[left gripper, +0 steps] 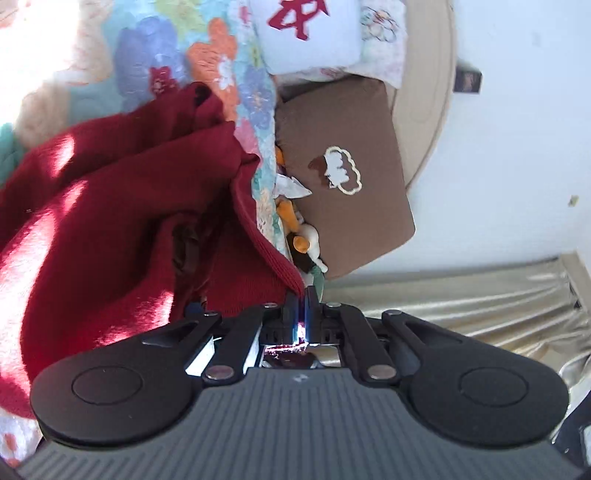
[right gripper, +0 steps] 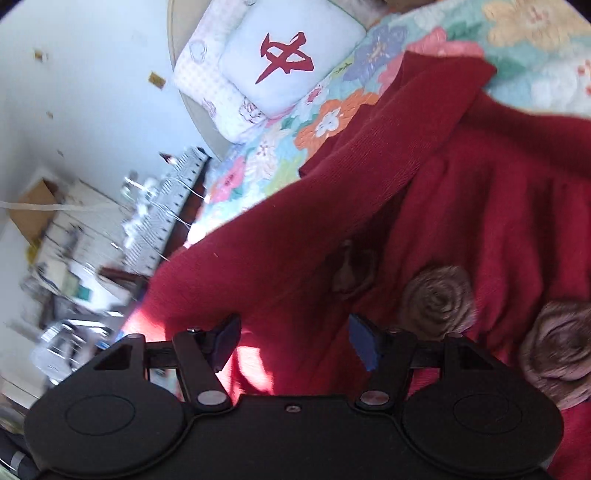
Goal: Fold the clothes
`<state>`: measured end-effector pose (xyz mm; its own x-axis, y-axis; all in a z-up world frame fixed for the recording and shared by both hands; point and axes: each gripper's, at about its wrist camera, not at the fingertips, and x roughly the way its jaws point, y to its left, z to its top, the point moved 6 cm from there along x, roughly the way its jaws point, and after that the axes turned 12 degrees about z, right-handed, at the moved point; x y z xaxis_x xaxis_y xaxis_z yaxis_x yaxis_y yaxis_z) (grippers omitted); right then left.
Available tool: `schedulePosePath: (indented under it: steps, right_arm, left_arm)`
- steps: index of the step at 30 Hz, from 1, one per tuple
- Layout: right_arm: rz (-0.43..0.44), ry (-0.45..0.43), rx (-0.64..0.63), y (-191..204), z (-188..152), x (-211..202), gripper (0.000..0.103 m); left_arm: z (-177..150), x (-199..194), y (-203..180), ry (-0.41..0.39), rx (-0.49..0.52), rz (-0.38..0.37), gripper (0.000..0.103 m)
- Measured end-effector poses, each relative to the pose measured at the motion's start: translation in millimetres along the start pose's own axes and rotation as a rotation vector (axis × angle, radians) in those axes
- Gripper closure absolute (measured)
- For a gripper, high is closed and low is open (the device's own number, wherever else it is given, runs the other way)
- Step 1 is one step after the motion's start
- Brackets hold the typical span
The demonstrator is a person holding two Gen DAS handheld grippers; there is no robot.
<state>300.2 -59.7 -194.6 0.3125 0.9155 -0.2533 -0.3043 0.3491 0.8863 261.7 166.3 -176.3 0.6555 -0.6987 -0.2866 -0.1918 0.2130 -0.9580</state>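
A dark red knit sweater (left gripper: 122, 206) lies bunched on a flowered quilt (left gripper: 221, 55). My left gripper (left gripper: 301, 295) is shut on the sweater's ribbed edge, which runs up and left from the jaws. In the right wrist view the same sweater (right gripper: 369, 206) fills the middle and right, with brown fabric rosettes (right gripper: 437, 299) on it. My right gripper (right gripper: 295, 339) is open and empty, its fingers spread just above the red cloth.
A white pillow with a red character (left gripper: 306, 29) lies at the head of the bed, also in the right wrist view (right gripper: 284, 55). A brown cushion (left gripper: 343, 177) leans by the wall with small stuffed toys (left gripper: 295, 225) beside it. A cluttered table (right gripper: 92, 236) stands left.
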Motion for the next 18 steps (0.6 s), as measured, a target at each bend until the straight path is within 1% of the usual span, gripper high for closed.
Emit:
schedulePosePath:
  steps: [2, 3, 6, 9, 10, 12, 14, 15, 16, 18]
  right_arm:
    - [0.065, -0.022, 0.096, -7.7, 0.7, 1.4, 0.033]
    - [0.093, -0.031, 0.147, -13.1, -0.3, 0.5, 0.033]
    - [0.13, -0.084, 0.249, -23.4, -5.6, -7.0, 0.033]
    - [0.168, -0.111, 0.308, -21.2, -12.1, -8.1, 0.032]
    - [0.184, -0.124, 0.337, -20.9, -13.9, -7.0, 0.032]
    - [0.223, -0.159, 0.407, -22.7, -16.5, -4.2, 0.027]
    - [0.262, -0.194, 0.475, -24.9, -18.6, -1.3, 0.026]
    - [0.286, -0.211, 0.506, -25.6, -19.4, 0.4, 0.026]
    - [0.31, -0.226, 0.535, -25.8, -20.2, 2.2, 0.027]
    - [0.344, -0.244, 0.558, -21.8, -20.8, 5.8, 0.034]
  left_arm:
    - [-0.8, -1.7, 0.8, 0.001, -0.024, -0.016, 0.101]
    - [-1.8, -3.1, -2.5, 0.001, -0.014, -0.025, 0.101]
    - [-5.7, -4.5, -15.4, 0.005, 0.022, -0.055, 0.101]
    - [-9.5, -3.0, -24.6, 0.023, 0.035, -0.086, 0.101]
    - [-11.5, -1.6, -23.8, 0.028, 0.034, -0.081, 0.101]
    - [-15.7, 1.5, -21.1, 0.036, 0.031, -0.067, 0.101]
    - [-18.6, 3.8, -16.7, 0.049, 0.001, -0.066, 0.101]
    - [-19.1, 2.1, -17.5, 0.043, 0.006, -0.064, 0.101]
    - [-19.6, 0.1, -18.6, 0.036, 0.012, -0.061, 0.101]
    - [-20.0, -8.9, -27.3, -0.001, 0.058, -0.058, 0.101]
